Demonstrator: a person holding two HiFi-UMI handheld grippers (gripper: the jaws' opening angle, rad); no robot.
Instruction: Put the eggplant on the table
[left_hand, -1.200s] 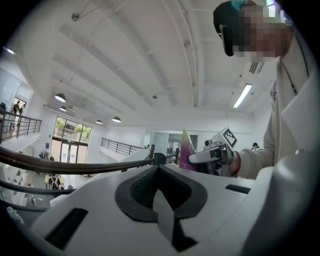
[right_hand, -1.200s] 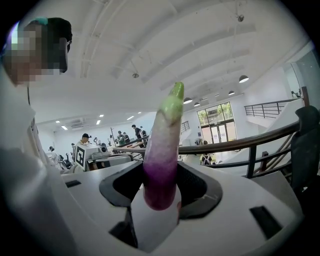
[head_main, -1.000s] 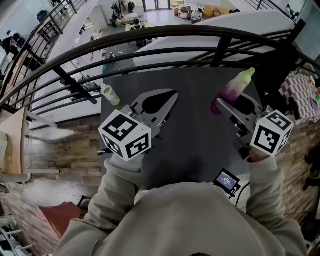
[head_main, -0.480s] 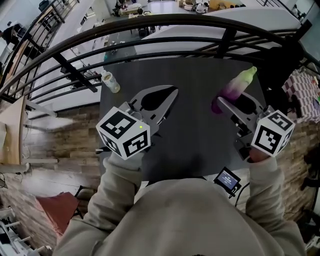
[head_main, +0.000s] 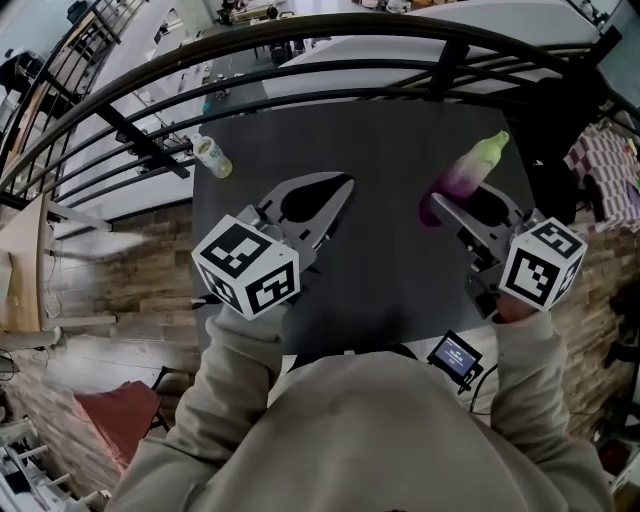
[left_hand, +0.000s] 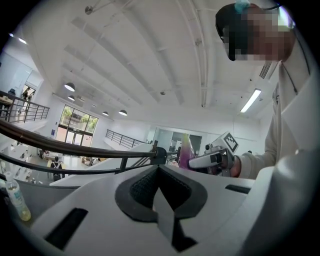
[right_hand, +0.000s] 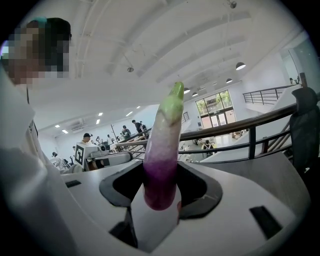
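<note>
The eggplant (head_main: 470, 168), purple at its base and pale green at its tip, stands up out of my right gripper (head_main: 462, 202), which is shut on its purple lower end over the right part of the dark table (head_main: 400, 130). In the right gripper view the eggplant (right_hand: 162, 145) rises between the jaws of the right gripper (right_hand: 161, 192). My left gripper (head_main: 348, 186) hovers over the table's middle left, shut, with nothing in it; its tips meet in the left gripper view (left_hand: 159, 168). That view also catches the eggplant (left_hand: 185, 150) off to the right.
A small bottle (head_main: 211, 156) lies at the table's far left corner. A black metal railing (head_main: 300, 45) curves behind the table, with a lower floor beyond it. A small device with a lit screen (head_main: 455, 357) hangs at the near edge. Patterned cloth (head_main: 600, 170) sits at the right.
Both grippers have sunk a little toward the table top. The eggplant stays in the right gripper's hold, and the left gripper stays shut.
</note>
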